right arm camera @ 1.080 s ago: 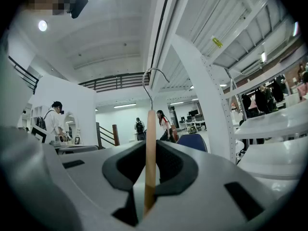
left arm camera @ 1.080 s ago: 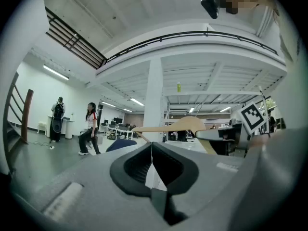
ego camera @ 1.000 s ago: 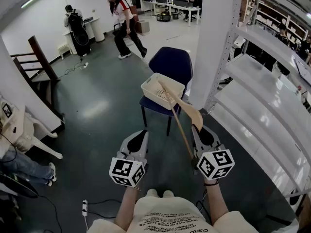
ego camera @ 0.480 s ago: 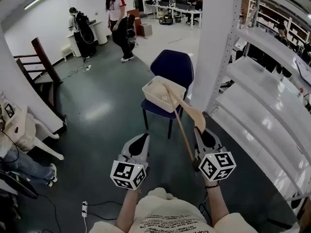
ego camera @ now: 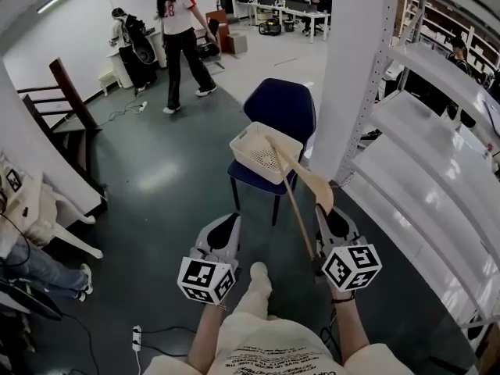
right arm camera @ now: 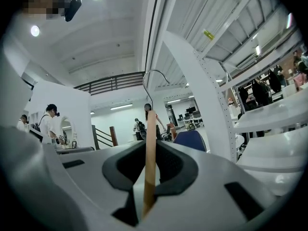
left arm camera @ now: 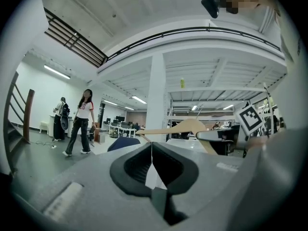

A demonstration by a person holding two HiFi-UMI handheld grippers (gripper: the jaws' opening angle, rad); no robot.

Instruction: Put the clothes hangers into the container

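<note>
My right gripper [ego camera: 326,211] is shut on a wooden clothes hanger [ego camera: 295,201], held low in front of me. The hanger's bar slants up and away to the near rim of a white perforated basket [ego camera: 254,148], which sits on a blue chair [ego camera: 281,109]. In the right gripper view the hanger's bar [right arm camera: 149,153] runs straight up between the pads, with its metal hook [right arm camera: 154,76] above. My left gripper [ego camera: 226,219] hangs beside it on the left, shut and empty [left arm camera: 152,147]. From the left gripper view the hanger [left arm camera: 185,126] shows off to the right.
White metal shelving [ego camera: 426,123] lines the right side, and a white pillar [ego camera: 350,69] stands behind the chair. A person [ego camera: 176,41] walks across the dark floor at the back. A wooden stair rail [ego camera: 66,104] and a white chair [ego camera: 58,213] are at left. A power strip [ego camera: 135,334] lies near my feet.
The person at the back has walked to the left. One of my feet has come forward between the grippers. Both grippers and the hanger keep nearly the same place.
</note>
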